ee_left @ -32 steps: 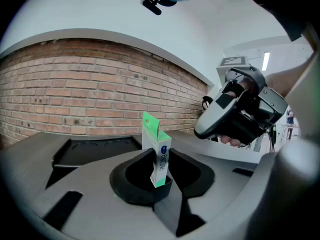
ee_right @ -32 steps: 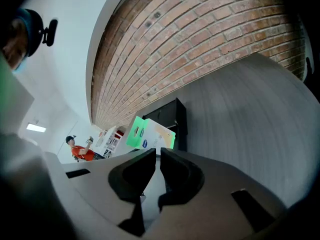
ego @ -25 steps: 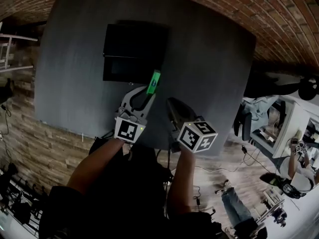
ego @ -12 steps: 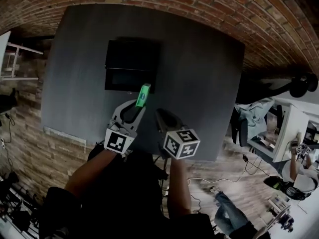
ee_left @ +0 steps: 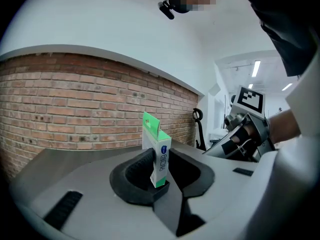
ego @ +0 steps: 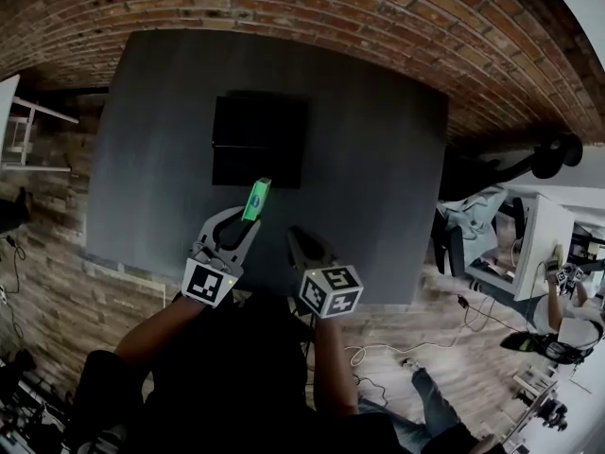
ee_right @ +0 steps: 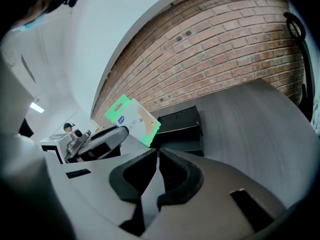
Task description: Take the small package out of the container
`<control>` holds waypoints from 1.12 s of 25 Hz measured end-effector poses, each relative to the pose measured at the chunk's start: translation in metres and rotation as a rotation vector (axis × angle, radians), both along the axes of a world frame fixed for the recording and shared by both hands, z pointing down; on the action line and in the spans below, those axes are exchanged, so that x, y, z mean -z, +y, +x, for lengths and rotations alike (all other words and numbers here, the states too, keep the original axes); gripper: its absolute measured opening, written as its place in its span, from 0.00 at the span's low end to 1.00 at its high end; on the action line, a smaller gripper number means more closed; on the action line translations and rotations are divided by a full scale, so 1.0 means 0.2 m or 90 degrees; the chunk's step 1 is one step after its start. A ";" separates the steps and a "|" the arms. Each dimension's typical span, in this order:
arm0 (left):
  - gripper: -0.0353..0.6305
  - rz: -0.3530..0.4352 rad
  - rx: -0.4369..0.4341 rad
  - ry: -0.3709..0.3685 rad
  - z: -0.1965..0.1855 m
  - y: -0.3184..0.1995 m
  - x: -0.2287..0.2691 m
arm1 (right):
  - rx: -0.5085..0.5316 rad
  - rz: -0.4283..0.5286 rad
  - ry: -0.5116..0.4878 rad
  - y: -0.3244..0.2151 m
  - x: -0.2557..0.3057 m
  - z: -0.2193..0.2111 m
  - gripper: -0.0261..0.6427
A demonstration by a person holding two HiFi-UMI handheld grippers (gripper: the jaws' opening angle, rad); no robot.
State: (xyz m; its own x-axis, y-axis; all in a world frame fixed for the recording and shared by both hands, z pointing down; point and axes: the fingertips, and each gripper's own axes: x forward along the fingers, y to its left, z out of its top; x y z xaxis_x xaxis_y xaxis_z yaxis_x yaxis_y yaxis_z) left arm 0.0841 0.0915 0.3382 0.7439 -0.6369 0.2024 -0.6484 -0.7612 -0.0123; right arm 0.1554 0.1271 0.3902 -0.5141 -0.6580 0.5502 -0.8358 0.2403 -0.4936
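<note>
The left gripper (ee_left: 161,178) has its grey jaws closed part-way on the lower end of a small green-and-white cardboard package (ee_left: 159,154). The package stands upright between the pads, held in the air above the dark grey table (ego: 378,159), outside the black box-shaped container (ego: 257,140) and on its near side. The right gripper (ee_right: 155,159) hovers just beside the left one, its jaws drawn together with nothing between them, pointing towards the container and the red brick wall (ee_right: 225,59) behind it.
</note>
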 end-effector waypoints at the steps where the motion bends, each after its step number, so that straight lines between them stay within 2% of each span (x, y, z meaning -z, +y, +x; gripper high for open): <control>1: 0.22 0.000 -0.003 0.001 -0.03 0.01 0.02 | -0.007 0.005 0.001 0.01 0.02 -0.02 0.10; 5: 0.22 0.010 -0.017 0.001 -0.15 0.05 0.10 | -0.040 0.028 0.001 0.05 0.08 -0.11 0.09; 8: 0.22 0.010 -0.014 0.024 -0.22 0.09 0.16 | -0.056 0.049 0.002 0.08 0.14 -0.17 0.09; 18: 0.22 -0.015 -0.003 0.043 -0.47 0.22 0.22 | -0.102 0.106 0.003 0.19 0.33 -0.31 0.08; 25: 0.22 -0.017 -0.006 0.033 -0.58 0.25 0.27 | -0.127 0.169 0.047 0.22 0.44 -0.35 0.08; 28: 0.22 -0.018 -0.001 0.045 -0.63 0.27 0.29 | -0.127 0.200 0.073 0.25 0.48 -0.39 0.08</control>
